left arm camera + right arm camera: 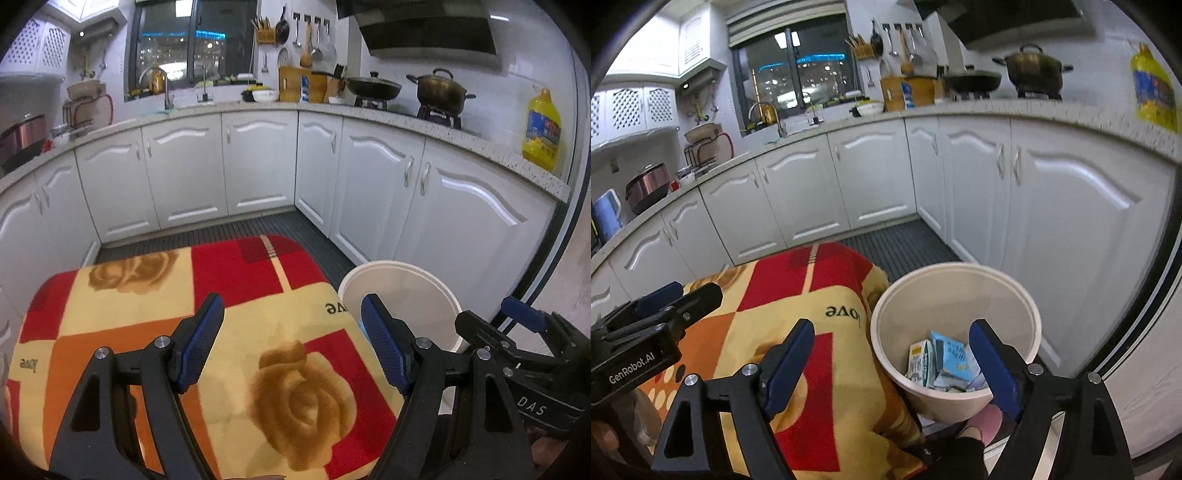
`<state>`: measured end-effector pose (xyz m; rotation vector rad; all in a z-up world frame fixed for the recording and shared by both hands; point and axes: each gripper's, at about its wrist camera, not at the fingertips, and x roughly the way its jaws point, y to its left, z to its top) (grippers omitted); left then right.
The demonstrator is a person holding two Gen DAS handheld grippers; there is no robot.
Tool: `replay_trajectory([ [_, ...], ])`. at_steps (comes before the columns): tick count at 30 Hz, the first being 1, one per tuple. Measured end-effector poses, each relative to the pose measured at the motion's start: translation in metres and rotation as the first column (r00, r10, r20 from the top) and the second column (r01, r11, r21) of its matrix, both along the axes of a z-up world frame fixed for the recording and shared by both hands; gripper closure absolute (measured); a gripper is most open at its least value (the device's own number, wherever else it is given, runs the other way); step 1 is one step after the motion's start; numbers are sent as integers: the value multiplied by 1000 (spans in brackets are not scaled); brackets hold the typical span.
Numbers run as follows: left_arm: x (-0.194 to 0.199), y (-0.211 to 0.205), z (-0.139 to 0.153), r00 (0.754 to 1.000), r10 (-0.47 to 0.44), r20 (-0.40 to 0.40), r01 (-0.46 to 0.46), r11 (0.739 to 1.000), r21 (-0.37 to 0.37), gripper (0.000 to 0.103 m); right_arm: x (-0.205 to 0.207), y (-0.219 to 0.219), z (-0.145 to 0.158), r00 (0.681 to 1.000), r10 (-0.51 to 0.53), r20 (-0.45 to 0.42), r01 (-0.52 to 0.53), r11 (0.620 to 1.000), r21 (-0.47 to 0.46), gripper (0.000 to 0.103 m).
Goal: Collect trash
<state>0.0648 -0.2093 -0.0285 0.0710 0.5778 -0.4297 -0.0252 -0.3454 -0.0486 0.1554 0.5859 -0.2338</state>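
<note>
**A:** Your right gripper [892,369] hangs with its jaws spread wide and nothing between the pads. Judging by that, the drop is done: the trash [942,363], a few cartons and packets, lies at the bottom of the bin [960,284].

**B:** And the left gripper [293,343]?

**A:** Released too, and empty. You hold it over the table [147,306], above the near half of the patterned cover, pointing down and forward. Nothing that looks like trash shows on the cover in either view, so I judge the table cleared, or nearly so.

**B:** Why does the bin stand where it does?

**A:** It sits on the floor, tight against the table's right edge near the far right corner. You can sweep a piece off the cover and let it fall without walking. That is a judgement, but the placing suits it.

**B:** Why is the right one held off to that side?

**A:** Its right finger [995,369] stands over the bin's mouth and its left finger over the table's right edge. So you straddle the gap, which is where a released piece would go straight in.

**B:** Anything to watch?

**A:** Your foot [988,419] is just beside the bin's base. A nudge could tip it.
</note>
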Motion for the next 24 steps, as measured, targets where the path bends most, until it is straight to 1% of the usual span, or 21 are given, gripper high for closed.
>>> replay_trajectory([
  [11, -27, 12, 21, 998, -4, 63, 6, 999, -41, 27, -25, 17, 27, 997, -19, 76, 22, 999, -37, 16],
  [14, -32, 13, 26, 997, -6, 74, 9, 999, -52, 27, -30, 20, 34, 995, -25, 95, 30, 998, -52, 14],
  [16, -35, 14, 28, 997, -8, 80, 13, 998, -59, 27, -32, 22, 37, 994, -31, 103, 38, 997, -66, 10],
  [24, -40, 13, 29, 996, -18, 91, 23, 998, -54, 27, -36, 23, 40, 993, -36, 115, 45, 996, -74, 10],
])
